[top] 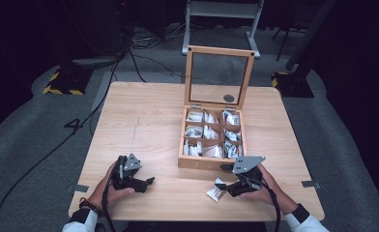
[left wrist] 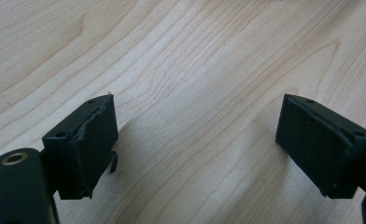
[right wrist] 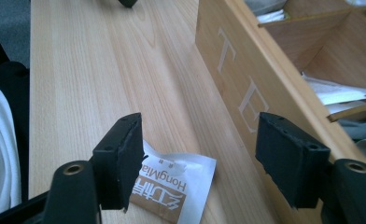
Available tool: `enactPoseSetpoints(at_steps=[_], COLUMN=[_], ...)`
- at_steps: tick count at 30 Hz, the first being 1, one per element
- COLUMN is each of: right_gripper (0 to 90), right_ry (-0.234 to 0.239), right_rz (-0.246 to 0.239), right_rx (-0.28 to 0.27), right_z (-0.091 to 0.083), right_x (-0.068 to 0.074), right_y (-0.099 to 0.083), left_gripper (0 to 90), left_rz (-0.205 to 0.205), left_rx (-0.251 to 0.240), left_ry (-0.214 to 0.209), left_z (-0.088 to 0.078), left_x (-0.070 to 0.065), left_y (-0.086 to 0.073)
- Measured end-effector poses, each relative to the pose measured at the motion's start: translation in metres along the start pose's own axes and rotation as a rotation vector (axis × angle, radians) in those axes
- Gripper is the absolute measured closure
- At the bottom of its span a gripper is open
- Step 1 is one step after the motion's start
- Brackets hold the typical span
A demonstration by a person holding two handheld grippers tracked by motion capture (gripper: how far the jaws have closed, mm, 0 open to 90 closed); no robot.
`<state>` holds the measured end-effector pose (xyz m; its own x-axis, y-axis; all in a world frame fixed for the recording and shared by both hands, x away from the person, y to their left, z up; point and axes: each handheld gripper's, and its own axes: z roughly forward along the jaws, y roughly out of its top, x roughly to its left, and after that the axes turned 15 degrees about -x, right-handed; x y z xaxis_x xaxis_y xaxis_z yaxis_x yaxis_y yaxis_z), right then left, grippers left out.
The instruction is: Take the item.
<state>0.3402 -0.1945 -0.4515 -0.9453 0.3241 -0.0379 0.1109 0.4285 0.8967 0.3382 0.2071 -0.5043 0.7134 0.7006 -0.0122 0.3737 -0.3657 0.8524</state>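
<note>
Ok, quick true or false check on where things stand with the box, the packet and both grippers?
1. The box lid stands open. True.
2. A packet lies on the table in front of the box. True.
3. The right gripper is clamped on the packet. False: its jaws are open, the packet lying between them.
4. The left gripper holds a packet. False: open over bare table.
5. The box compartments are empty. False: they hold packets.
</note>
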Motion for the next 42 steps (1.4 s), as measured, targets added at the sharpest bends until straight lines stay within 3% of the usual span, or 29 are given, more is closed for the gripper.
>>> enactPoseSetpoints(at_steps=[6,11,15,24,31,37,42], right_gripper=[31.2,30.5,28.8,29.0,29.5,29.5,29.6], right_ry=[0.0,-0.04,-0.082,-0.183,-0.277,-0.322,-0.365], right_rz=[0.009,0.018,0.037,0.041,0.072,0.107,0.108], right_rx=[-0.042,-0.086,-0.111,-0.144,-0.148,-0.151,-0.144], right_z=[-0.011,-0.024,-0.034,-0.054,-0.067,-0.076,-0.08], right_x=[-0.002,-0.008,-0.015,-0.033,-0.056,-0.075,-0.089], right_y=[0.007,0.015,0.017,0.02,0.019,0.018,0.018], left_gripper=[16.9,17.0,18.4,18.5,18.0,18.0,17.8], left_rz=[0.016,0.044,0.057,0.04,0.055,0.065,0.066], left_rx=[0.049,0.066,0.061,-0.024,-0.059,-0.088,-0.122], left_ry=[-0.021,-0.072,-0.07,-0.067,-0.085,-0.083,-0.075], left_z=[0.0,0.001,0.003,0.001,0.007,0.014,0.019], left_x=[-0.001,-0.002,-0.003,0.004,0.006,0.009,0.013], left_y=[0.006,0.009,0.013,0.033,0.054,0.073,0.089])
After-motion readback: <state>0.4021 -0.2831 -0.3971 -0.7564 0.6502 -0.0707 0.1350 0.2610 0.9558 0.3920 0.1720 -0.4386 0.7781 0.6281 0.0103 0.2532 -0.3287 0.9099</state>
